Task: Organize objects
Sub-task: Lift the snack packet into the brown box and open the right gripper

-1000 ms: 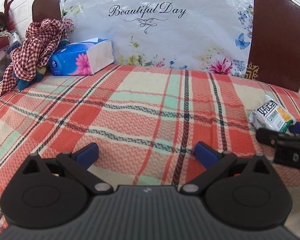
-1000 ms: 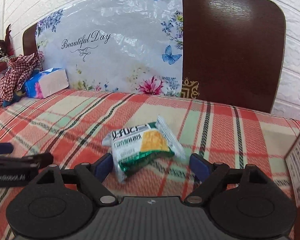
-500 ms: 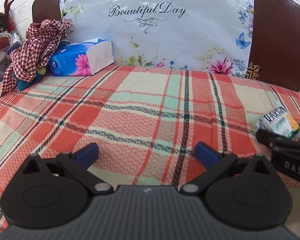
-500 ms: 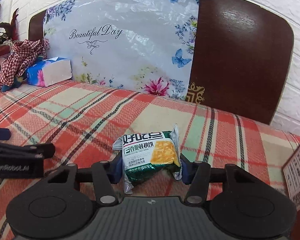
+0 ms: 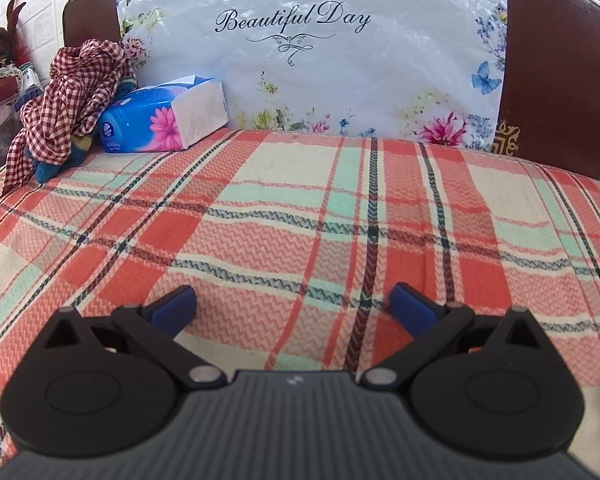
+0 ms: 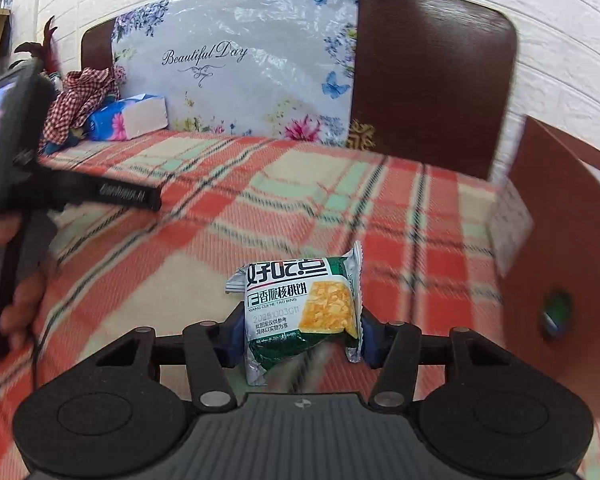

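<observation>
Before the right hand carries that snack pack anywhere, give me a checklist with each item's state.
1. Snack pack clamped between the right gripper pads: ok.
2. Pack lifted off the blanket: cannot tell, picture blurred.
3. Left gripper open, nothing between its fingers: ok.
4. Left gripper out of the pack's way: ok, it sits far left in the right wrist view.
5. Tissue pack and checked cloth apart from the pack, near the headboard: ok.

**What the two views leave unclear**

In the right wrist view the plaid bedspread (image 6: 400, 216) is smeared by motion blur. The snack packet's (image 6: 300, 312) lower edge is lost behind streaks at lower centre. A brown panel (image 6: 572, 220) runs off the right edge, with a small dark-green spot on it too blurred to identify. At far left a hand (image 6: 20, 304) is cut off. In the left wrist view, clutter (image 5: 0, 92) at the upper left is cropped.
</observation>
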Demonstrator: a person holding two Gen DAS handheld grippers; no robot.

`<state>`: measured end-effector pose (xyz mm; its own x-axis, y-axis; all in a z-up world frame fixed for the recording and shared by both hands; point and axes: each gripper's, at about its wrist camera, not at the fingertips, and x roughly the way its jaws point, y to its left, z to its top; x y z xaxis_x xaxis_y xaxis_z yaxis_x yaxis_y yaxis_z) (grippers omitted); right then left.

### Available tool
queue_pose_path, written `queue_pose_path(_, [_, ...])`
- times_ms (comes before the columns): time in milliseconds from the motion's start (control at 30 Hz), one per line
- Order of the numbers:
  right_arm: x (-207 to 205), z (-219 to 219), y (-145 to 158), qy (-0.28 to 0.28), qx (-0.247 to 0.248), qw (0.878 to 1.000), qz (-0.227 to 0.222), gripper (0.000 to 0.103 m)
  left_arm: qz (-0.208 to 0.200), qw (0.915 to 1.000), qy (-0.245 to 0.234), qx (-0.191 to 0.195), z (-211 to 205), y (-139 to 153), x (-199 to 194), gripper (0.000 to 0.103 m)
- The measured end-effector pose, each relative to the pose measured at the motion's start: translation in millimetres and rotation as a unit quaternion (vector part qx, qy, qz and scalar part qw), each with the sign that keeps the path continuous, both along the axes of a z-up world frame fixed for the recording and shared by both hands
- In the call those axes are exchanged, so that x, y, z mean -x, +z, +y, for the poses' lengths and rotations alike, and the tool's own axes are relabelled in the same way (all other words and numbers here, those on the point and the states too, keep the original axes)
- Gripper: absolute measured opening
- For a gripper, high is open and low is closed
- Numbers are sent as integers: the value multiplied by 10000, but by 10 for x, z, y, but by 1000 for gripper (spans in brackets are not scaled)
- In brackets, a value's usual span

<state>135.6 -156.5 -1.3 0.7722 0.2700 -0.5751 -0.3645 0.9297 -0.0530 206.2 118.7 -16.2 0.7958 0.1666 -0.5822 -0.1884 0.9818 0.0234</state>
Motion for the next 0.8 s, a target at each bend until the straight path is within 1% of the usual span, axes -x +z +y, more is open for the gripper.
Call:
queue_pose_path(133, [556,-449,9,-279,110,9995,73,52,2,9999,43,-123,-20,7,27,103])
queue_pose_path(167, [697,-577,11,-400,146,9991,55,52,2,9998,75,-175,-35,9,57,103])
queue_pose_path(233, [948,-865,4,-831,179,9964,5,52,7,9995,157,-256,-67,24,158,103])
queue_pose_path(333, [1126,-1321,3,-1477,-234,9887,105,52,38,9995,125,-281,-195,36,431,103])
queue_pose_path(400, [1136,-1474,8,-1735,-446,9837,159,54,65,9994,44,-343,-335,46,637,101])
queue_pose_path(467, [1154,-1506,0,-1711,-587,9833,174,60,91,9990,-201,-382,-513,50,846,99])
queue_pose_path(533, [1185,-1466,-3,-1552,-539,9863,165,73,111,9980,-500,-375,-680,55,1064,99])
queue_pose_path(600, [1263,-1427,-25,-1358,-416,9897,153,77,217,9973,-675,-207,-780,62,1242,98])
queue_pose_path(667, [1387,-1428,-57,-1212,-268,9923,34,77,342,9969,-710,41,-856,72,1379,98])
queue_pose_path(733, [1474,-1505,-51,-1143,-330,9929,-13,77,482,9953,-814,221,-988,111,1486,96])
queue_pose_path(800, [1506,-1598,-28,-1154,-468,9922,29,77,614,9891,-1230,521,-1195,194,1569,90])
